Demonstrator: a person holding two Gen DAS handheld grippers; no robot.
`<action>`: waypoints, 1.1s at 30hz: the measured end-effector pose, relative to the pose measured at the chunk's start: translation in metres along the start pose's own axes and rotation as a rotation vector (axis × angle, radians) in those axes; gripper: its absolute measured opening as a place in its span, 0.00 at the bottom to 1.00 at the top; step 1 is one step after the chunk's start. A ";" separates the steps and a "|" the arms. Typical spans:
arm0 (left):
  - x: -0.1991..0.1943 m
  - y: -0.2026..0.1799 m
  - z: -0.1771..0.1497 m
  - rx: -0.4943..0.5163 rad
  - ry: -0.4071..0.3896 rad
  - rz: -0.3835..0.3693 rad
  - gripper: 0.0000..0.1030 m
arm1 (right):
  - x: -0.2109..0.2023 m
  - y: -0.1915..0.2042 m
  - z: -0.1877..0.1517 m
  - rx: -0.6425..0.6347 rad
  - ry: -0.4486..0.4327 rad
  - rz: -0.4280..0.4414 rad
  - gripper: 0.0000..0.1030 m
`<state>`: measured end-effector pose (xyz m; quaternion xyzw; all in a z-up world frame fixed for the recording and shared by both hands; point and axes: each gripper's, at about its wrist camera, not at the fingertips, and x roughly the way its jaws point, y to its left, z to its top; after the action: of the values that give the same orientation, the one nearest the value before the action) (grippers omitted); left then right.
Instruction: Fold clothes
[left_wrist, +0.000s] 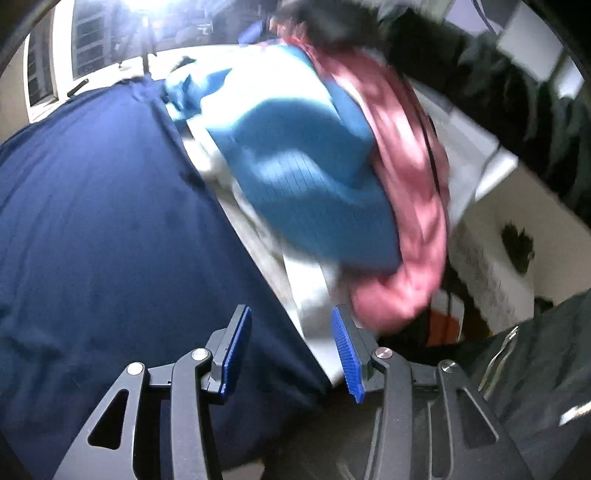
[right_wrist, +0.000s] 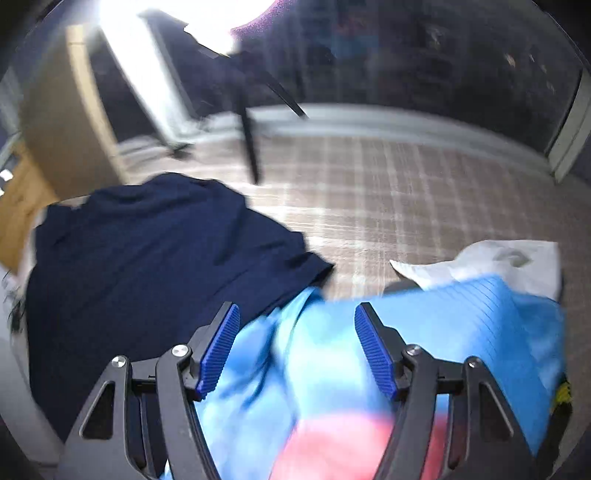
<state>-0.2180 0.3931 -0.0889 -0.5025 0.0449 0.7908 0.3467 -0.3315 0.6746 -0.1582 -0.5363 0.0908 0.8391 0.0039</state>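
Garments lie heaped on the checked surface (right_wrist: 369, 192). My left gripper (left_wrist: 291, 350) hangs partly open, holding nothing, over the navy garment (left_wrist: 92, 221) edge. My right gripper (right_wrist: 297, 347) is wider open, empty, above the light blue garment (right_wrist: 461, 325); pink garment (left_wrist: 406, 206) beside it.

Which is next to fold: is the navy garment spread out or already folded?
Spread out. The navy garment lies flat as one wide layer on the checked bed cover, showing no stacked fold edges; its far side is out of view.
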 end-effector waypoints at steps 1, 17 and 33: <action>-0.005 0.007 0.013 0.008 -0.018 0.021 0.42 | 0.014 -0.006 0.006 0.029 0.024 0.008 0.63; 0.072 0.089 0.239 0.127 -0.121 0.172 0.44 | 0.078 -0.036 0.025 0.248 0.175 0.176 0.62; 0.077 0.136 0.247 -0.148 -0.239 -0.118 0.05 | 0.052 -0.046 0.028 0.390 -0.017 0.372 0.05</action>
<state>-0.5067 0.4327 -0.0692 -0.4309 -0.0848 0.8242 0.3576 -0.3743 0.7200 -0.2005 -0.4922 0.3479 0.7966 -0.0464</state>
